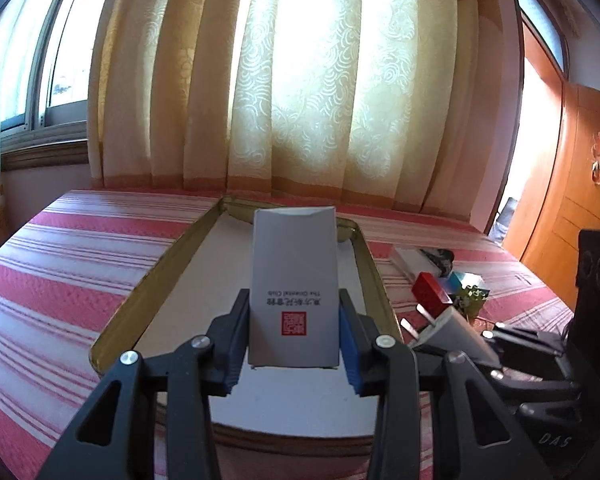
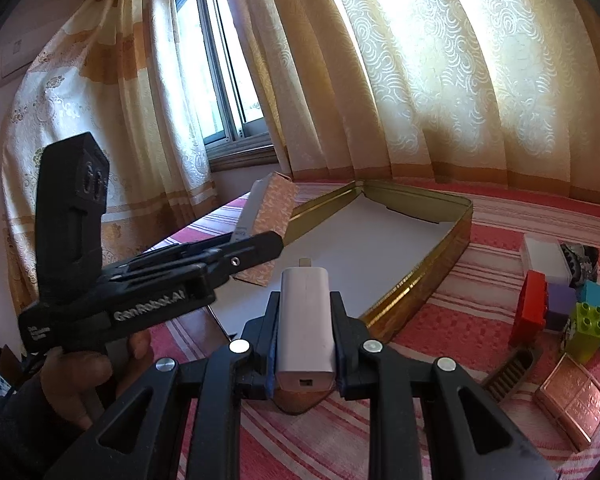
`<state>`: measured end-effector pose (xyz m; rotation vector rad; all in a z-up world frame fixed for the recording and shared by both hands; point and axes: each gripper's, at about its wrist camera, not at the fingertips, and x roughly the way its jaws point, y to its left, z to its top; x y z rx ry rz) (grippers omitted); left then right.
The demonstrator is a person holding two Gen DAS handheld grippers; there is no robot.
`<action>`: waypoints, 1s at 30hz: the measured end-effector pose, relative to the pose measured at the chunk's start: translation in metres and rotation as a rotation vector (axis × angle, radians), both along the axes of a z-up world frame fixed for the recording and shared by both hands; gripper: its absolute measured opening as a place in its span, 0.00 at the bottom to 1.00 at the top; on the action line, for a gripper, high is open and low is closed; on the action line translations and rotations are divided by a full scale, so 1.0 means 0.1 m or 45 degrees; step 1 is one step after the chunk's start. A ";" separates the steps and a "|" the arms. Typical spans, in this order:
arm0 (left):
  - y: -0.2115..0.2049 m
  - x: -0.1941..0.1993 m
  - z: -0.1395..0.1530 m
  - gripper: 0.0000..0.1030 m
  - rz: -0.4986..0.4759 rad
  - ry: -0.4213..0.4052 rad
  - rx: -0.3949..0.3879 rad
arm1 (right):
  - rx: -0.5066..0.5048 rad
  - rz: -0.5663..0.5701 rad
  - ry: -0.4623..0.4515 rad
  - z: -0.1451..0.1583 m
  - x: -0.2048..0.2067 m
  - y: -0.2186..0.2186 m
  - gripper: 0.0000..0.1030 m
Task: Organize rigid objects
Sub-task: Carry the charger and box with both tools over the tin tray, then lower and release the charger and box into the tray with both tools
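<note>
A grey flat box [image 1: 294,284] with a red seal and upside-down print is clamped by my left gripper [image 1: 294,308], held upright over the gold-rimmed tin tray [image 1: 168,264]. From the right wrist view the same box [image 2: 266,208] shows a pink patterned side, with the left gripper [image 2: 256,246] and a hand [image 2: 88,364] on it. My right gripper [image 2: 305,312] is shut on a white plug charger [image 2: 306,320], prongs forward, just before the tray's [image 2: 456,232] near rim. That charger [image 1: 444,320] also appears at the tray's right.
To the tray's right on the striped bedspread lie a red block [image 2: 532,308], a green block [image 2: 588,328], a white box [image 2: 544,260], a pink compact [image 2: 576,396] and a dark comb [image 2: 508,372]. Curtains and a window stand behind; a wooden door [image 1: 560,200] is at the right.
</note>
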<state>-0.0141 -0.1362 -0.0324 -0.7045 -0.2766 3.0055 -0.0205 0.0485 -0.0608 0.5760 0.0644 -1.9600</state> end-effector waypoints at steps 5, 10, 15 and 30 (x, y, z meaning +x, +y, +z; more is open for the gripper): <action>0.05 -0.12 0.05 0.38 -0.008 -0.031 -0.102 | 0.040 -0.018 0.048 0.12 -0.09 -0.10 0.23; 0.00 -0.32 0.13 0.38 0.007 -0.101 -0.147 | 0.102 -0.031 0.080 0.24 -0.30 -0.24 0.23; -0.13 -0.60 0.18 0.38 0.015 -0.186 -0.153 | 0.151 -0.042 0.043 0.29 -0.65 -0.44 0.23; -0.35 -1.19 0.07 0.38 0.021 -0.487 -0.139 | 0.302 -0.079 -0.078 0.11 -1.20 -0.84 0.23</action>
